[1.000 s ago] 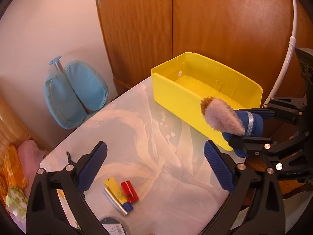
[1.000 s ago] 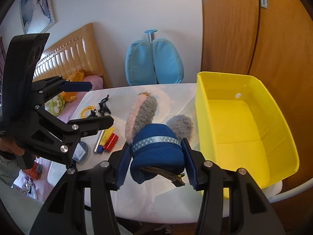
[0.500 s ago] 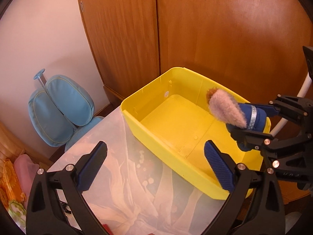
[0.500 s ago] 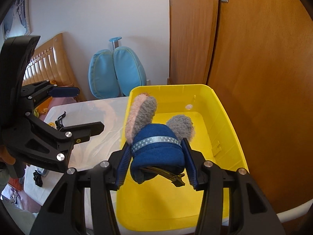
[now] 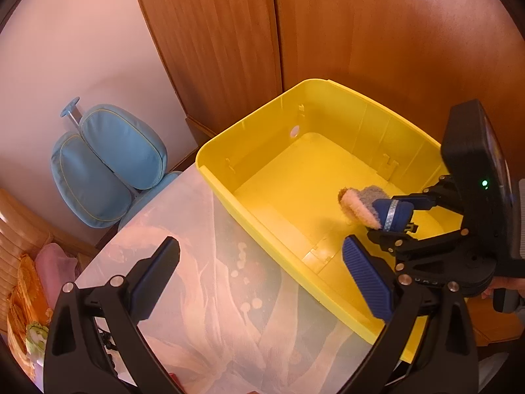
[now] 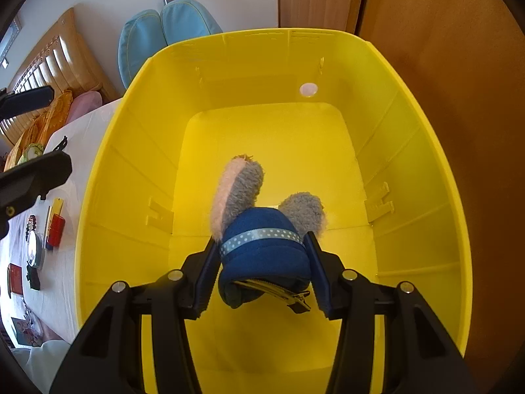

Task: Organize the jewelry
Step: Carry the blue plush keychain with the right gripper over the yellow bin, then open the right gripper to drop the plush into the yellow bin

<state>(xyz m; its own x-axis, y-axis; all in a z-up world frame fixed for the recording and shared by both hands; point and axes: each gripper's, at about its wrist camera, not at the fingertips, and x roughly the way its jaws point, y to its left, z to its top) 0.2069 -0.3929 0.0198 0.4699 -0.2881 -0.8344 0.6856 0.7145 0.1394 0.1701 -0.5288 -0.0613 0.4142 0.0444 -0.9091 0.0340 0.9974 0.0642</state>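
Observation:
My right gripper [image 6: 262,249] is shut on a plush hair clip [image 6: 262,246]: a blue cap with a dotted ribbon, two grey-pink furry ears and a metal clip underneath. It hangs inside the yellow bin [image 6: 426,151], above the bin's bare floor. From the left wrist view, the hair clip [image 5: 377,210] and the right gripper [image 5: 393,221] sit low over the bin [image 5: 262,197] at its right end. My left gripper [image 5: 259,272] is open with nothing between its fingers, over the table beside the bin's near wall.
The table [image 5: 213,295] has a pale swirl-patterned cloth. Small items lie on the table left of the bin: a red and yellow tube set [image 6: 55,226], a round mirror [image 6: 34,249], dark clips. A blue chair [image 5: 105,164] and wooden wardrobe doors [image 5: 328,32] stand behind.
The right gripper carried the hair clip from above the table over the bin's rim and down inside it. The left gripper slid toward the bin, so the small items left its view.

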